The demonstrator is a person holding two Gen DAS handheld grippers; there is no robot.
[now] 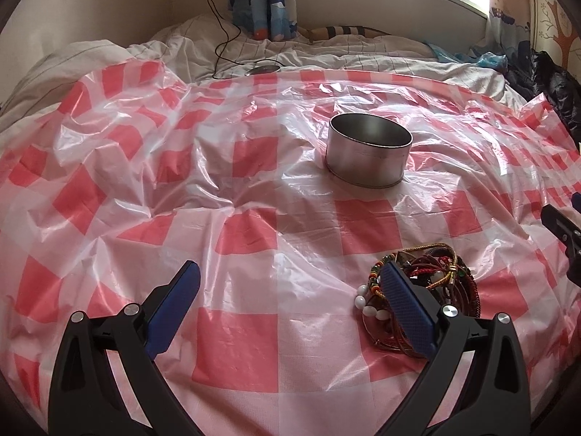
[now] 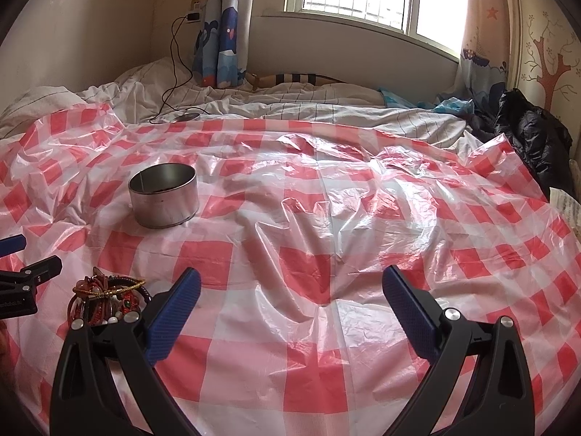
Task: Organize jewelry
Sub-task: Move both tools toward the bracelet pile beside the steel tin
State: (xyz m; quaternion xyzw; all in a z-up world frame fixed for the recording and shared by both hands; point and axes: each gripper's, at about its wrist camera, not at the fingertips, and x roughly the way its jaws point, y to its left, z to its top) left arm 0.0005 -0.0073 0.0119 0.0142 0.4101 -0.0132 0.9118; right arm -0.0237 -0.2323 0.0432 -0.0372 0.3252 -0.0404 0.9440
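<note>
A tangled heap of bracelets [image 1: 432, 283], with red cords, gold braid and white beads, lies on the red-and-white checked plastic sheet [image 1: 254, 189]. My left gripper [image 1: 290, 279] is open, and its right finger stands in front of the heap's left side. A round metal tin [image 1: 368, 154] stands open-topped farther back. In the right wrist view the bracelets [image 2: 105, 298] lie just left of my open right gripper [image 2: 290, 283], partly hidden behind its left finger. The tin [image 2: 163, 196] stands beyond them. My left gripper [image 2: 21, 279] shows at the left edge.
The sheet covers a rumpled bed with a white striped quilt [image 2: 290, 105]. A black cable [image 2: 174, 72] runs from a wall charger down to a small round object on the quilt. A dark jacket [image 2: 530, 134] lies at the right. Curtains and a window are behind.
</note>
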